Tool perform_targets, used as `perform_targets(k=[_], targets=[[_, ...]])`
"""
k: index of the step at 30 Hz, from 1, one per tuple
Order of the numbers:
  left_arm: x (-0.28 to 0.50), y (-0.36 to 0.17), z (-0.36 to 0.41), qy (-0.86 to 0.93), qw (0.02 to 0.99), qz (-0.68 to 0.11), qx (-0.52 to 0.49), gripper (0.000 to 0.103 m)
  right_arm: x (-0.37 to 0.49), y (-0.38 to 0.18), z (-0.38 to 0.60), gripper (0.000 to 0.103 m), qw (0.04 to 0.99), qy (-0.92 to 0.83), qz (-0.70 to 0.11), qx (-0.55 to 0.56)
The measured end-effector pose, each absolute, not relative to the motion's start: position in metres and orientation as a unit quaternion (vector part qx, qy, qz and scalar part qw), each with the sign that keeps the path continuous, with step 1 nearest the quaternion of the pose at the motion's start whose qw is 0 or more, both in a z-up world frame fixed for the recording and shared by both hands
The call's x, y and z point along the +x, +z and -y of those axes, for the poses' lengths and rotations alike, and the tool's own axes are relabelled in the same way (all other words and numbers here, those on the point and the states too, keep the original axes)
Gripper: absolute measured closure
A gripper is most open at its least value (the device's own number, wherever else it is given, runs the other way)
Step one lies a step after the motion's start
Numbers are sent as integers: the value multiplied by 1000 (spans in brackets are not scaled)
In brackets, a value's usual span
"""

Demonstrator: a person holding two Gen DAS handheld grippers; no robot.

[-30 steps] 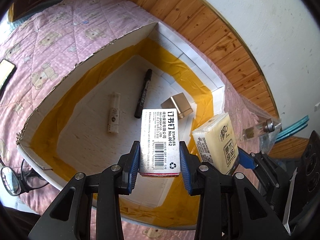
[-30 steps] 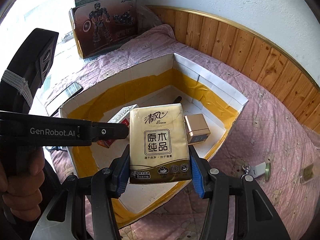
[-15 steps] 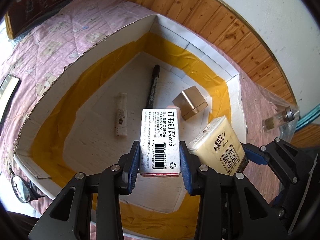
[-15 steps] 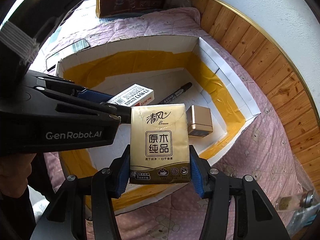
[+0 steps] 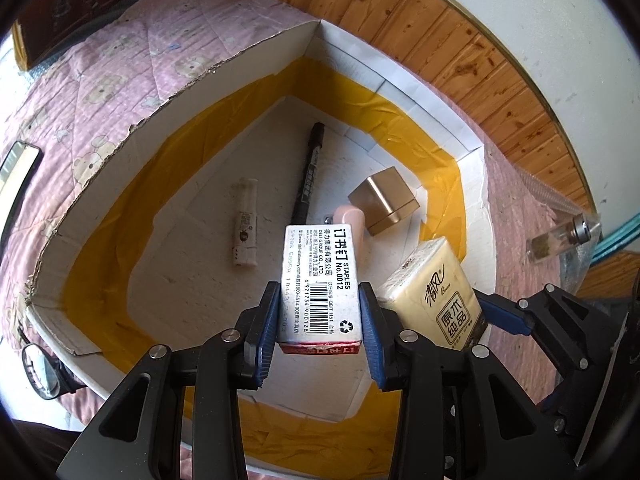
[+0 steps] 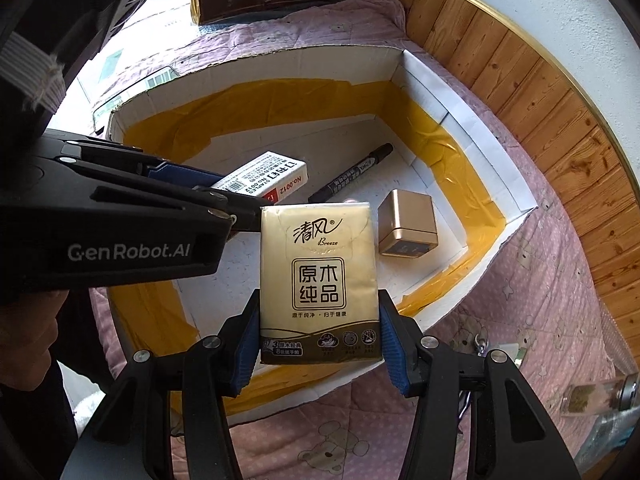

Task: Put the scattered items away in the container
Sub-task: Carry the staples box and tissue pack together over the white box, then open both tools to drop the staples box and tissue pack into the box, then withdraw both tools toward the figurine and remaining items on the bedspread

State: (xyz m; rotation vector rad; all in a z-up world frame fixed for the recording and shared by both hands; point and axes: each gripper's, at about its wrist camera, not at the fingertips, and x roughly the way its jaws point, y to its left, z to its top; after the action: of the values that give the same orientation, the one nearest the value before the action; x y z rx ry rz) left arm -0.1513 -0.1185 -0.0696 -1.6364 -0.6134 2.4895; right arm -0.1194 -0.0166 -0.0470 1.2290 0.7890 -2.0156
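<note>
Both fisheye cameras sit just behind their own jaws and look steeply down, close above the open cardboard box point(image 5: 224, 80) on the bed. The left wrist view faces the box's far corner at 12 o'clock, wood-panelled wall beyond. The right wrist view looks from the left one's 3 o'clock side. Both share the box floor, black marker point(image 5: 307, 176) and gold cube point(image 6: 408, 222).

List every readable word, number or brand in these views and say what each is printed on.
"STAPLES No.0012", "DELI GROUP CO., LTD.": white cardboard staples box.
"清风 Breeze", "原木纯品": golden tissue pack.
"GenRobot.AI": black left gripper body.
Black marker pen, white tube: print too small to read.
</note>
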Motion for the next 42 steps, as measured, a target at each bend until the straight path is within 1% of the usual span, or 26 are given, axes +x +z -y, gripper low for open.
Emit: perform_targets(k=[10, 15, 22, 24, 25, 28, 32, 36, 39, 42], targets=[[-143, -63, 125, 812, 59, 228, -533, 62, -121, -35, 5, 46, 321, -775, -254, 481], [-138, -57, 129, 813, 64, 240, -526, 62, -121, -30, 2, 41, 321, -780, -228, 486], [-133, -51, 135, 814, 69, 251, -519, 61, -118, -26, 0, 39, 308, -789, -222, 483], [-131, -50, 138, 815, 63, 255, -517, 57, -115, -24, 0, 39, 306, -791, -222, 481], [-130, -49, 140, 814, 59, 259, -516, 52, -114, -22, 0, 38, 304, -792, -222, 481], [-127, -50, 147, 809, 55, 275, -516, 51, -111, -19, -3, 38, 304, -796, -214, 479], [-122, -43, 146, 814, 61, 275, -508, 51, -108, -16, -9, 38, 305, -801, -189, 480], [-112, -30, 145, 829, 67, 274, -484, 51, -102, -7, -19, 38, 304, -819, -155, 461], [-101, -11, 141, 857, 63, 257, -442, 51, -96, 4, -29, 38, 310, -835, -123, 438], [-91, 6, 132, 878, 80, 245, -404, 51, -89, 17, -42, 38, 314, -851, -90, 412]])
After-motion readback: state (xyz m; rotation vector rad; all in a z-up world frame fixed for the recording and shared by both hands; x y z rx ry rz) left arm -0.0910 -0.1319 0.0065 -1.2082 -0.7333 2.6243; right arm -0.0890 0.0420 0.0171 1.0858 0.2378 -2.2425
